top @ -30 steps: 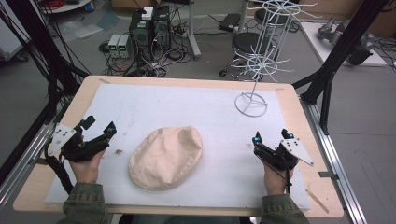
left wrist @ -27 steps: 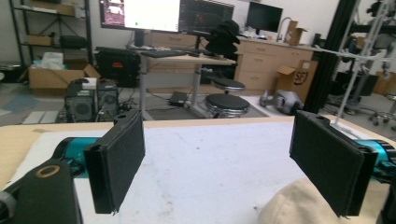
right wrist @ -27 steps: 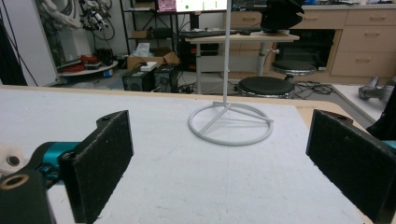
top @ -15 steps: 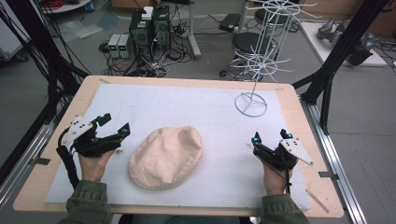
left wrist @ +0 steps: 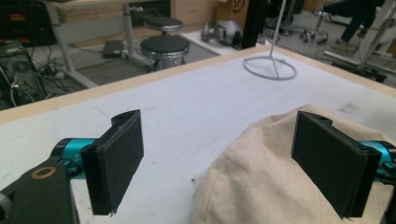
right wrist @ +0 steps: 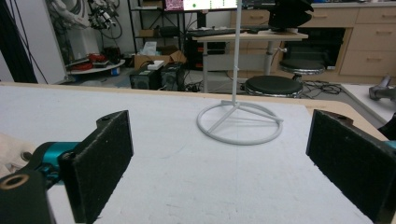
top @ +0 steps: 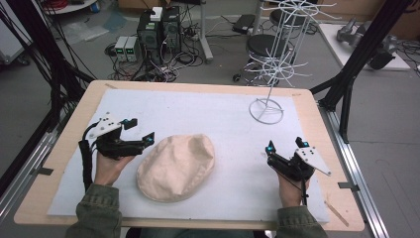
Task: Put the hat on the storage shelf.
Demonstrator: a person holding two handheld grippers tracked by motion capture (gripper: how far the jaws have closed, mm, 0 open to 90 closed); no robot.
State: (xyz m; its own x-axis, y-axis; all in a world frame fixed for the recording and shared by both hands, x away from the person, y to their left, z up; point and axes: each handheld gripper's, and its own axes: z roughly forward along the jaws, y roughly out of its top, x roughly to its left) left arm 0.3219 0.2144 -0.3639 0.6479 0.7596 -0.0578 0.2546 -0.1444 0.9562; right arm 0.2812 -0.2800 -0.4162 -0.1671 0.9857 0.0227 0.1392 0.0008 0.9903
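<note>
Cap [top: 176,167] lying limp on tabletop [top: 223,114]; left claw [top: 140,133] spread, straddling edge, risking thin pinch slipping; right claw [top: 283,153] spread, idling.

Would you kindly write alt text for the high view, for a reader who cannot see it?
A beige cap lies on a white-covered table, with a person's hand-held left tongs open beside its left edge. The right tongs rest open to the cap's right, and a white wire rack stands at the far right.
</note>
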